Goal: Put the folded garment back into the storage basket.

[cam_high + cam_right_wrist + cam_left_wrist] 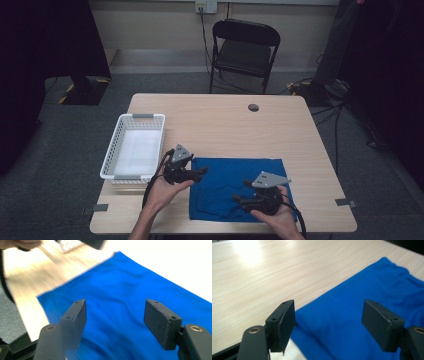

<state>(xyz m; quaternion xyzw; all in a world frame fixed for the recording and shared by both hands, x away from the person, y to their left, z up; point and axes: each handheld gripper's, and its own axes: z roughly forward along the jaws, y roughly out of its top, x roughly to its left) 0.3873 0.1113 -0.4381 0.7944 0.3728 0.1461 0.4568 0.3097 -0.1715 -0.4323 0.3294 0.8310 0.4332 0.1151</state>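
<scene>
A blue cloth (235,185) lies spread flat on the near half of the wooden table (225,120). My left gripper (202,172) is held at the cloth's left edge, pointing right, its jaws open. In the left gripper view the open left gripper (329,317) hovers over the cloth's (352,297) near corner with nothing between the pads. My right gripper (240,192) is over the cloth's near right part, pointing left. In the right gripper view the right gripper (115,317) stands open above the blue cloth (120,285), gripping nothing.
A white perforated basket (134,117) sits at the table's left edge, beside the left hand. A small dark round spot (253,107) marks the far side of the table. A black folding chair (245,47) stands beyond the table.
</scene>
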